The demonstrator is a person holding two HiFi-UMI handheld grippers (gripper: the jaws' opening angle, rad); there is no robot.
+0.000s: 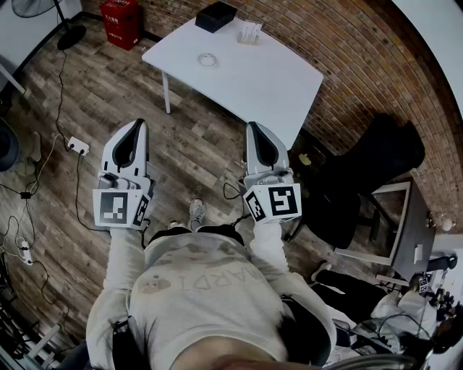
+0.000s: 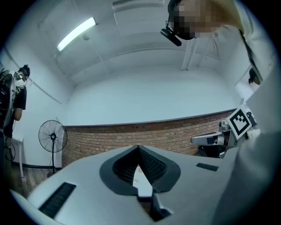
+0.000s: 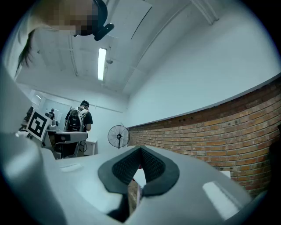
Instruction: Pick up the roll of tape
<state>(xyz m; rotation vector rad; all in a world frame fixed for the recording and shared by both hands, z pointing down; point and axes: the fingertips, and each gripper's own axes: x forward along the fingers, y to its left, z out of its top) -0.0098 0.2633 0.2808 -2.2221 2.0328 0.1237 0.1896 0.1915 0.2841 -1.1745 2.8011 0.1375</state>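
Nearest comes the person's pale sweatshirt (image 1: 202, 289), then the left gripper (image 1: 136, 130) and the right gripper (image 1: 255, 131), both with jaws pressed together on nothing, above the wooden floor (image 1: 108, 94). Further off stands a white table (image 1: 268, 87). The roll of tape (image 1: 207, 59) lies on it, near a black box (image 1: 215, 16). Behind rises a brick wall (image 1: 347, 50).

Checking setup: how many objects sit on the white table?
3: the roll of tape near the table's left side, a black box at its far edge, a small white item beside the box. None appears hidden.
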